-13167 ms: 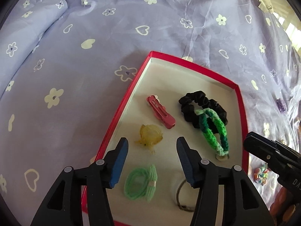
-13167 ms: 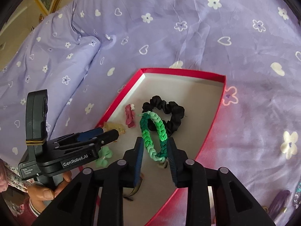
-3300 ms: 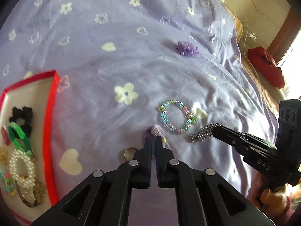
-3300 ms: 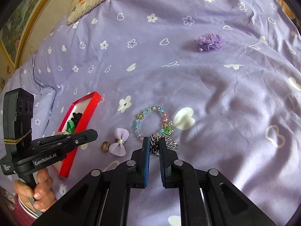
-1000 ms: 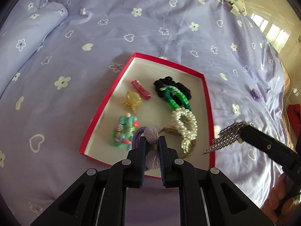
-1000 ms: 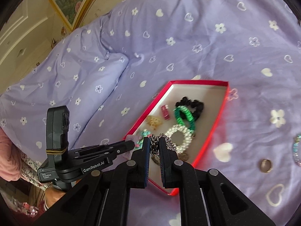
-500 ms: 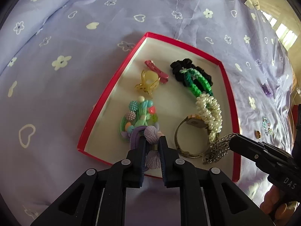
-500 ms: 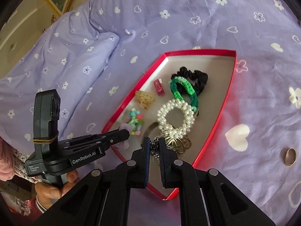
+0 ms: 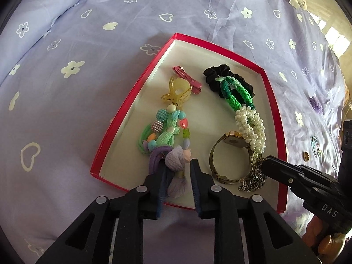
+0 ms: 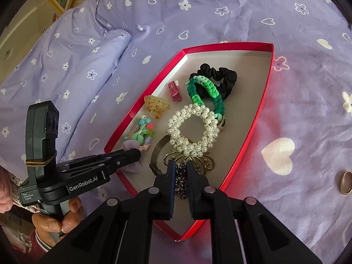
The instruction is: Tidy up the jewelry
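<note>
A red-rimmed tray (image 9: 132, 101) (image 10: 259, 110) lies on the purple bedsheet and holds several pieces. My left gripper (image 9: 176, 165) has its jaws parted around a lilac bow hair tie (image 9: 177, 176), which rests at the tray's near edge; it also shows in the right wrist view (image 10: 132, 145). My right gripper (image 10: 180, 167) has its jaws slightly parted around a dark metal chain (image 10: 181, 182), which lies in the tray beside a bronze bangle (image 9: 222, 167). The chain also shows in the left wrist view (image 9: 253, 180).
In the tray are a black scrunchie (image 9: 222, 74), a green braided band (image 9: 235, 92), a pearl bracelet (image 10: 193, 129), a yellow claw clip (image 9: 176, 92), a pink clip (image 9: 187, 80) and a beaded green piece (image 9: 167, 129). A gold ring (image 10: 346, 182) and a beaded bracelet (image 9: 315, 146) lie on the sheet.
Both grippers have come lower over the tray. The left jaws have opened off the lilac bow, and the right jaws have eased apart with the chain now lying in the tray.
</note>
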The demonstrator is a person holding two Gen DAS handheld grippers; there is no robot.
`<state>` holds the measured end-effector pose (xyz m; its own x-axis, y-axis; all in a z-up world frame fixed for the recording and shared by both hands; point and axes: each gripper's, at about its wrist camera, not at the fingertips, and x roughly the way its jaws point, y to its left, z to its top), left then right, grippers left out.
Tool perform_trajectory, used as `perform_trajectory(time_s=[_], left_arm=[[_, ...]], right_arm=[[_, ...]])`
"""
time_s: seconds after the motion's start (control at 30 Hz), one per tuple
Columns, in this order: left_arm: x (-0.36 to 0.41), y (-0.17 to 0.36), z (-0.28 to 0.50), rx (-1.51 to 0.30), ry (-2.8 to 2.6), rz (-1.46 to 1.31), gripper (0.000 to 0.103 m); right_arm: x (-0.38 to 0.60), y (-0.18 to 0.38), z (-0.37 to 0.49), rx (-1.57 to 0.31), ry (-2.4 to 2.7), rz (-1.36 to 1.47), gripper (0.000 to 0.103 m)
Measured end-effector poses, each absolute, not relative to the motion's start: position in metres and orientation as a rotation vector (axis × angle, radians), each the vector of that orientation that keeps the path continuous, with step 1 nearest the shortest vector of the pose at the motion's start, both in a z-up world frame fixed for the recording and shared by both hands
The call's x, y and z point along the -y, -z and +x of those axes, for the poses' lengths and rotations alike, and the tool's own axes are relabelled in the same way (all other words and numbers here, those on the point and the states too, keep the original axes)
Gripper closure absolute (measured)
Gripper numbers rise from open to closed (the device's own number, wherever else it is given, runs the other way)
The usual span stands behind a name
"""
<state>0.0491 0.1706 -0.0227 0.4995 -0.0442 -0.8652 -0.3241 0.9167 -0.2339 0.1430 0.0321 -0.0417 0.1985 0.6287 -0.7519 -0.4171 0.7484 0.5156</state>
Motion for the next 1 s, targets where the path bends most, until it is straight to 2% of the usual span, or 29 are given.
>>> perform_trajectory(time_s=[0.1, 0.2, 0.27, 0.37, 0.5, 0.6, 0.8, 0.87, 1.0], left_arm=[[-0.17, 0.021, 0.047, -1.037, -0.175, -0.388, 0.074], [-0.171, 0.019, 0.045, -1.03, -0.171, -0.389, 0.064], [-0.171, 0.017, 0.044, -1.022, -0.171, -0.382, 0.054], [-0.17, 0.013, 0.04, -1.014, -0.176, -0.371, 0.05], [-0.172, 0.01, 0.037, -1.011, -0.175, -0.38, 0.05], [-0.172, 0.007, 0.034, -1.008, -0.174, -0.387, 0.047], [-0.171, -0.002, 0.023, -0.984, -0.175, -0.38, 0.036], [-0.172, -0.005, 0.018, -0.983, -0.18, -0.38, 0.029], [-0.178, -0.007, 0.009, -0.984, -0.184, -0.41, 0.026]], right_arm=[[-0.031, 0.042, 0.144, -1.163, -0.736, 0.218, 0.089], [-0.03, 0.042, 0.143, -1.163, -0.736, 0.219, 0.088], [-0.028, 0.041, 0.144, -1.164, -0.734, 0.227, 0.088], [-0.023, 0.038, 0.144, -1.146, -0.722, 0.242, 0.086], [-0.014, 0.029, 0.145, -1.114, -0.714, 0.273, 0.071], [-0.01, 0.022, 0.145, -1.092, -0.715, 0.293, 0.07], [-0.007, 0.014, 0.141, -1.065, -0.718, 0.32, 0.059], [-0.004, 0.013, 0.14, -1.06, -0.718, 0.336, 0.057], [0.003, 0.013, 0.135, -1.054, -0.714, 0.373, 0.048]])
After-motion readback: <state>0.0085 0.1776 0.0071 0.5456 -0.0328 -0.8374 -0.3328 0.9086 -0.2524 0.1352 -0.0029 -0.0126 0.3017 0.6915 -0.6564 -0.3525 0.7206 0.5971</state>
